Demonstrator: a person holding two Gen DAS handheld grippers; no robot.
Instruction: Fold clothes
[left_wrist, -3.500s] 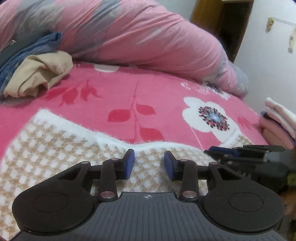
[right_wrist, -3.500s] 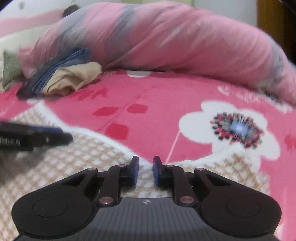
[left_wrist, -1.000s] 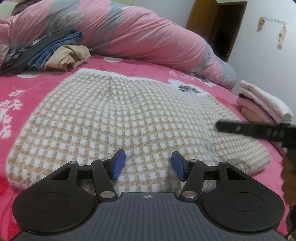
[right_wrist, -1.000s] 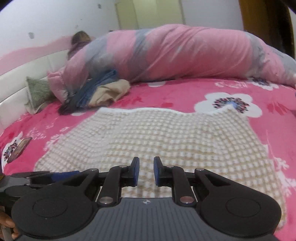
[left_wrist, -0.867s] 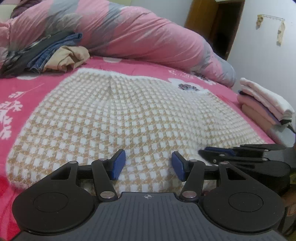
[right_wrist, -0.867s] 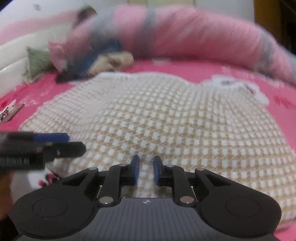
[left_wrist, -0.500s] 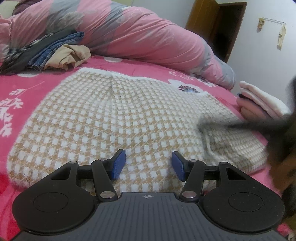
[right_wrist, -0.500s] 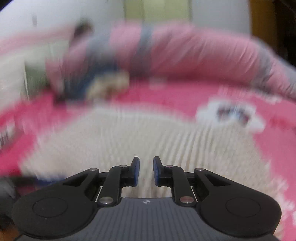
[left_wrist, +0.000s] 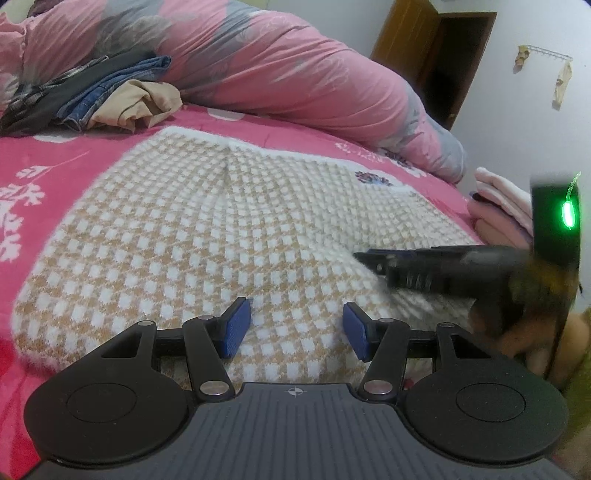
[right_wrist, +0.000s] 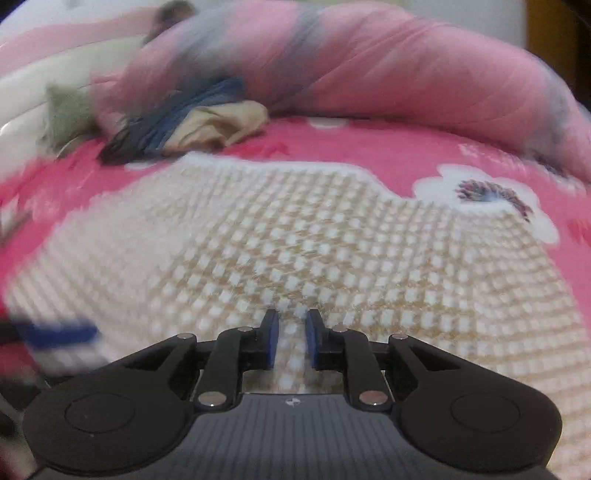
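Sweater (left_wrist: 207, 236) near hem hidden | left gripper (left_wrist: 297, 328) spread, empty | right gripper (right_wrist: 291, 343) blurred, narrow gap, empty

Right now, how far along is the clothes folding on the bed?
Done: a folded pink stack sits at the bed's right edge. In hand: the checked sweater lies spread flat, unfolded; the left gripper is open above its near hem, the right gripper is narrowly open, gripping nothing. Left: this sweater, plus the rumpled pile by the quilt.

My right-wrist view is motion-smeared; the left hand-held gripper (right_wrist: 55, 334) there is a blue streak, its jaw state unreadable to me.
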